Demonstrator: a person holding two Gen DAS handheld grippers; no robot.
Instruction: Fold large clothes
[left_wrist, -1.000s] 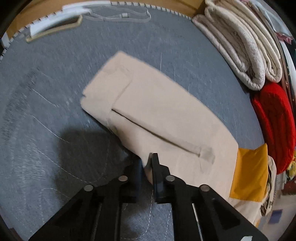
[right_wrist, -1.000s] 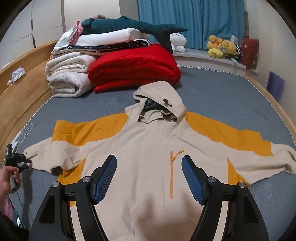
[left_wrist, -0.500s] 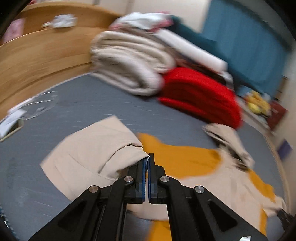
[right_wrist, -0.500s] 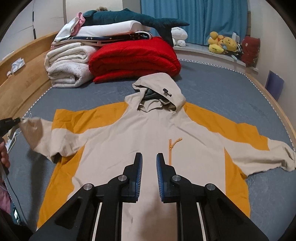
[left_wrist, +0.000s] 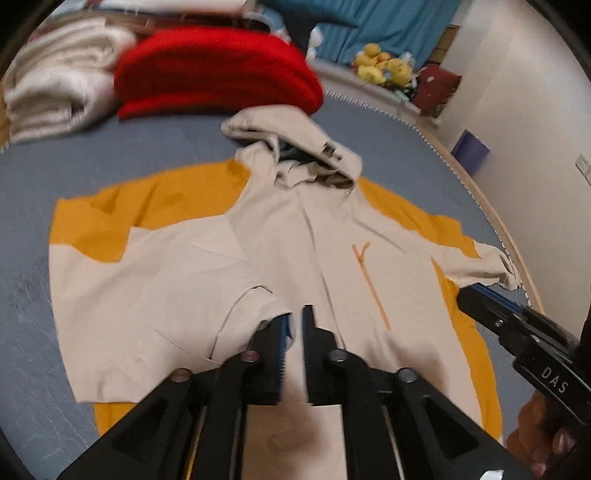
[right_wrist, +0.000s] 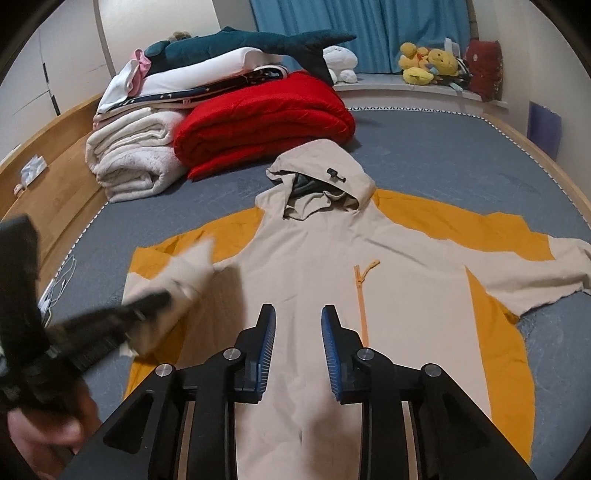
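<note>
A beige and orange hooded jacket (right_wrist: 314, 266) lies front up on a grey bed, hood toward the far end. My left gripper (left_wrist: 293, 325) holds the beige cuff of the left sleeve (left_wrist: 236, 306), which is folded across the jacket's chest; its jaws show a narrow gap with cloth between them. In the right wrist view the left gripper (right_wrist: 147, 306) is a blurred dark shape at the left with the sleeve end. My right gripper (right_wrist: 297, 332) is open and empty above the jacket's lower front. The right sleeve (right_wrist: 546, 273) lies spread out to the right.
A folded red blanket (right_wrist: 266, 125), rolled white blankets (right_wrist: 133, 162) and a stack of bedding with a plush shark (right_wrist: 243, 44) sit at the bed's far end. Plush toys (right_wrist: 424, 62) line the window ledge. A wooden bed frame (right_wrist: 48, 192) runs along the left.
My left gripper has carried the left sleeve up off the bed and over onto the jacket's chest. My right gripper closed, then opened again partway above the jacket's lower front.
</note>
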